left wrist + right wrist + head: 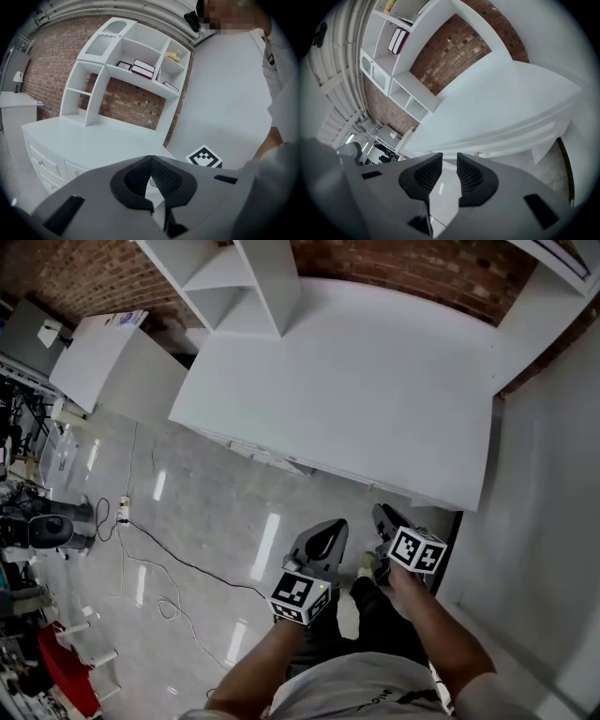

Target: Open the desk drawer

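Observation:
The white desk [356, 390] fills the middle of the head view, with its drawer fronts [272, 457] along the near edge, all closed. Both grippers hang in front of and below that edge, apart from it. My left gripper [330, 526] has its tips together with nothing held; in the left gripper view [150, 159] it looks across the desk top at drawers with small knobs [42, 164]. My right gripper [382, 514] stands open with nothing between its jaws [449, 161], facing a drawer front with a knob [477, 153] some way off.
A white shelf unit [136, 61] with books stands at the back of the desk against a brick wall. A white wall [553, 521] closes the right side. A second white table [94, 352] stands at the left, and a cable [169, 559] runs over the glossy floor.

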`<action>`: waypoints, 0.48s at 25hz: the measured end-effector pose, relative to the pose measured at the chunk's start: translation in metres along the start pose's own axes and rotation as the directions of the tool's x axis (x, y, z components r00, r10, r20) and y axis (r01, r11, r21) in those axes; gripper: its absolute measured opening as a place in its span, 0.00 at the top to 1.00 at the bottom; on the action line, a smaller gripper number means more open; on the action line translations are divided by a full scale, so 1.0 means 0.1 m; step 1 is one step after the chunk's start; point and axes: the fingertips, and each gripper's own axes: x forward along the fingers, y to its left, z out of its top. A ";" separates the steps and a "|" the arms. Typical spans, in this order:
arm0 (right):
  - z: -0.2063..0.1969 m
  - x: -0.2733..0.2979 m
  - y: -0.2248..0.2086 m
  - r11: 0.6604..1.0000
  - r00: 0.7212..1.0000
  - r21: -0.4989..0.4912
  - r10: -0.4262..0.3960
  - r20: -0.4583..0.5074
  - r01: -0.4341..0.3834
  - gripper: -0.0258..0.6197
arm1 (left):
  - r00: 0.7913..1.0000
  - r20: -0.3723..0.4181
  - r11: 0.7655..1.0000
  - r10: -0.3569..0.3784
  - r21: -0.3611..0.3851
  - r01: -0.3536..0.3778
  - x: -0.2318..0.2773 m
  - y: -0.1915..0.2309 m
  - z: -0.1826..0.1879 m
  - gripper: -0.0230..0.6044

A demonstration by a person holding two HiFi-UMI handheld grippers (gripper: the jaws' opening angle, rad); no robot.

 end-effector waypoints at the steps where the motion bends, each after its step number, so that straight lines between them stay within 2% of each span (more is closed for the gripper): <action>1: -0.04 0.09 -0.04 1.000 1.000 0.016 -0.011 0.004 0.010 0.83 | 1.000 -0.008 1.000 -0.009 -0.002 0.009 0.02 0.07 -0.04 0.94; 8: -0.27 0.57 -0.43 0.990 0.993 0.079 -0.116 0.030 0.113 0.80 | 0.996 -0.046 0.997 -0.074 0.008 0.075 0.15 0.42 -0.31 0.94; 12: -0.31 0.79 -0.63 0.985 0.986 0.067 -0.161 0.044 0.158 0.78 | 0.993 -0.055 0.995 -0.102 0.013 0.103 0.24 0.55 -0.46 0.95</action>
